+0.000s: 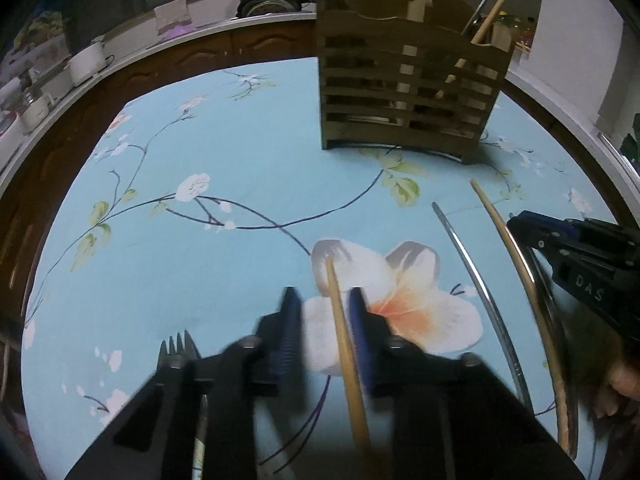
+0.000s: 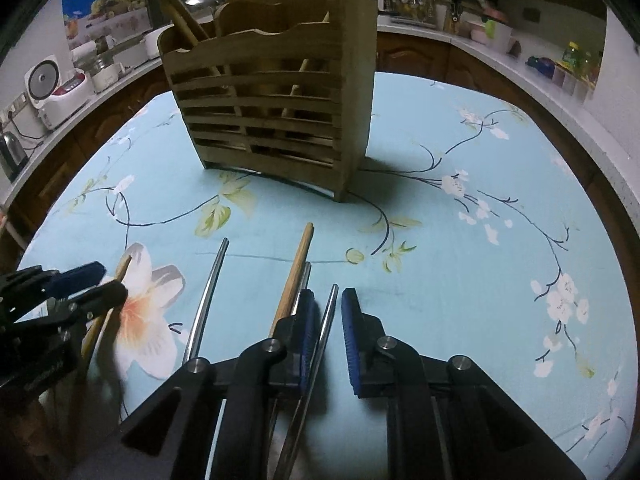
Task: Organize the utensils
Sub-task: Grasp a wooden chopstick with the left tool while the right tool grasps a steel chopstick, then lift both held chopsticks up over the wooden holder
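Note:
A slatted wooden utensil holder [image 1: 404,92] stands on the flowered blue cloth [image 1: 224,264]; it also shows in the right wrist view [image 2: 276,108], with chopsticks and a fork inside. My left gripper [image 1: 326,300] is open, its jaws on either side of a wooden chopstick [image 1: 344,344] lying on the cloth. A fork [image 1: 180,346] lies left of it. My right gripper [image 2: 327,304] is open around a metal chopstick [image 2: 320,344]. A wooden chopstick [image 2: 294,280] and another metal chopstick [image 2: 206,300] lie to its left. The left gripper [image 2: 108,284] shows at far left.
The table is ringed by wooden cabinets and a white counter [image 2: 520,68] with a rice cooker [image 2: 52,84], pots and jars. In the left wrist view a metal chopstick [image 1: 480,288] and a wooden one [image 1: 520,280] lie beside the right gripper [image 1: 516,226].

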Available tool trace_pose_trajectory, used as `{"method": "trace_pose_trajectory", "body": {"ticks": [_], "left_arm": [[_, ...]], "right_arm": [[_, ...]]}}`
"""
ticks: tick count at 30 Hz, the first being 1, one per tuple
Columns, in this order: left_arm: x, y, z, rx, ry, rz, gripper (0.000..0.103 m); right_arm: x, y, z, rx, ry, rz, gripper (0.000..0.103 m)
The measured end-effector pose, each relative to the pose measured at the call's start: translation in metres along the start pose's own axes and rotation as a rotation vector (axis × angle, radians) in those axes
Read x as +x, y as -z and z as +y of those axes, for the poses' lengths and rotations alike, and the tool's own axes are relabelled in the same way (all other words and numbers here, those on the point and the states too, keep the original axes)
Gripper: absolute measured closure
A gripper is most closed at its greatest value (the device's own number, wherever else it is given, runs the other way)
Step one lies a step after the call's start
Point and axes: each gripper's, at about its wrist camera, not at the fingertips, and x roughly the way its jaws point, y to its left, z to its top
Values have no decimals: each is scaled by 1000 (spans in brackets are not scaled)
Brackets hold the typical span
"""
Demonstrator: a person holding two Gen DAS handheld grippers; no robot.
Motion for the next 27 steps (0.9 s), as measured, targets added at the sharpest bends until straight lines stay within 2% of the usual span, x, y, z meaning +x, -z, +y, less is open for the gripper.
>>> {"method": "trace_pose_trajectory", "body": {"ticks": [2,8,9,16,27], "left_arm": [[-1,-1,0,-2,9,8,97],[-8,-5,14,-62,66,18,99],[-12,-5,17,-81,73,44,99],[-59,-2,32,-146,172,-39,100],[-148,17,41,-164,269,-189,100]], "right_arm": [[-1,1,-3,28,-15,-2,96],[-9,3,-13,111,-97,-1,99],[-11,3,-13,114,-100,-4,99],[-52,7,-16,145,-150,-74,99],[-139,8,-18,152,-185,-231,99]]}}
